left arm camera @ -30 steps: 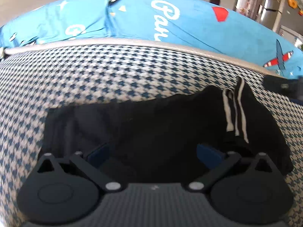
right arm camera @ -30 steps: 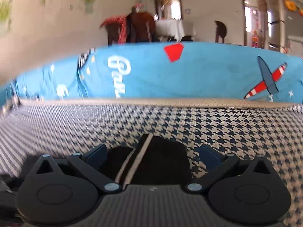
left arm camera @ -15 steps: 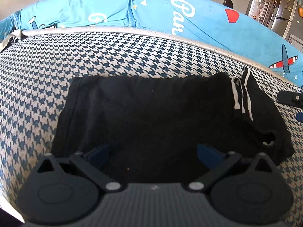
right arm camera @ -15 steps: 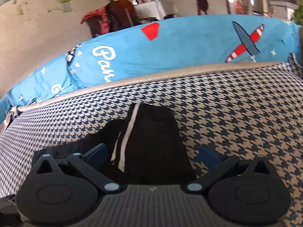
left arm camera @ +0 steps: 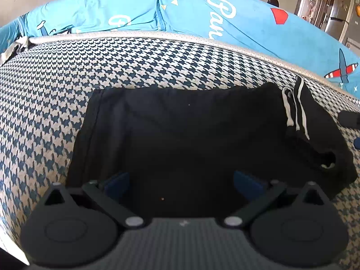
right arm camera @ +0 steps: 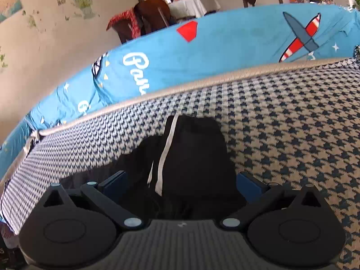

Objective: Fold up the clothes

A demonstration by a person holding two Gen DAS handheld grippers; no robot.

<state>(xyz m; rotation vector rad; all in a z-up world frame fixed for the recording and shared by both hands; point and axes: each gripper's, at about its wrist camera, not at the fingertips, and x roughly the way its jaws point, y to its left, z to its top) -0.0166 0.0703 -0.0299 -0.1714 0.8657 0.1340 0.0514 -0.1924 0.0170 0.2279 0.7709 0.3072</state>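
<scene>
Houndstooth cushion (left arm camera: 45, 117) is covered mid-frame by a black garment (left arm camera: 191, 135), long axis left-to-right; both left gripper (left arm camera: 181, 183) and right gripper (right arm camera: 181, 183) are held agape above it, the striped end (right arm camera: 166, 148) nearer the right.

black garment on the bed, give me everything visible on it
The black garment lies mostly flat on the houndstooth cover, roughly rectangular, in a soft matte fabric with faint creases. Its right end is bunched into a raised fold with white stripes along it, and a small opening edged in white shows near the right corner. The left gripper and right gripper hang over it, each with fingers spread; neither pinches cloth. Whether the fingers touch it cannot be told.
</scene>
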